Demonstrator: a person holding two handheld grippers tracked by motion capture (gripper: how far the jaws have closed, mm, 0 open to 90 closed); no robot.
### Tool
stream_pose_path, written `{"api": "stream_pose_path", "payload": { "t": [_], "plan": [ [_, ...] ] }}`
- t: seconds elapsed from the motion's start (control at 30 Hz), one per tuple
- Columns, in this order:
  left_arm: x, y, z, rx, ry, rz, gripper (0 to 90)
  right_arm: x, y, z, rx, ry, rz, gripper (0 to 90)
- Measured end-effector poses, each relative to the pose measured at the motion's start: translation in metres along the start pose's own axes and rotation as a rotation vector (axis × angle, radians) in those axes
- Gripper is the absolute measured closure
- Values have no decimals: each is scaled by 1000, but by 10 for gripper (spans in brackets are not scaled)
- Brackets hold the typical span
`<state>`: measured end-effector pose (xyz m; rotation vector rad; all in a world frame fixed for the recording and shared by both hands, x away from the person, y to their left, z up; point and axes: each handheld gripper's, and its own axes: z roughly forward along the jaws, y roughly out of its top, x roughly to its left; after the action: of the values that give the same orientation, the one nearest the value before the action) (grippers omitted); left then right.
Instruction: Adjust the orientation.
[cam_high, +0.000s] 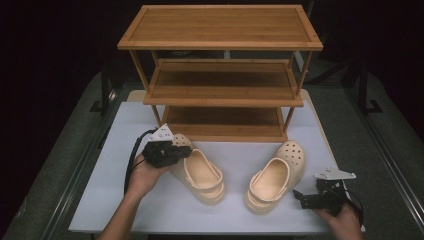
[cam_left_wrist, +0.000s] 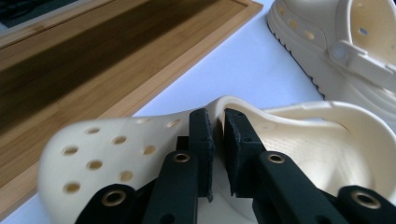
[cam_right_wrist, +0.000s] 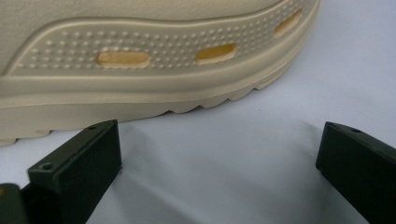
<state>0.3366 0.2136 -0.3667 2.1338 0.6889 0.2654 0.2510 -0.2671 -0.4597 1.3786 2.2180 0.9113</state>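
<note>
Now, left gripper (cam_left_wrist: 217, 135) fingers clamped on left clog's (cam_high: 200, 172) upper rim, right gripper (cam_right_wrist: 219, 158) fingers spread wide beside right clog (cam_right_wrist: 140, 60), white table (cam_high: 235, 210).

No legible text, label, brand, number or sign appears on any surface in the three views, including the two clogs, the wooden rack, the table and the gripper bodies.
</note>
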Motion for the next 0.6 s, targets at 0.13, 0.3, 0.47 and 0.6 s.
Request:
{"api": "stream_pose_path", "payload": {
  "t": [0.13,0.3,0.47,0.6],
  "plan": [
    [2,-5,-13,1,-20,10,837,0,0,0,0,0,0,0],
    [-1,-10,-32,24,-50,46,846,0,0,0,0,0,-1,0],
    [0,-18,-49,28,-26,48,845,0,0,0,1,-1,2,0],
    [3,-24,-49,-14,-48,13,837,0,0,0,1,-1,0,0]
  ]
}}
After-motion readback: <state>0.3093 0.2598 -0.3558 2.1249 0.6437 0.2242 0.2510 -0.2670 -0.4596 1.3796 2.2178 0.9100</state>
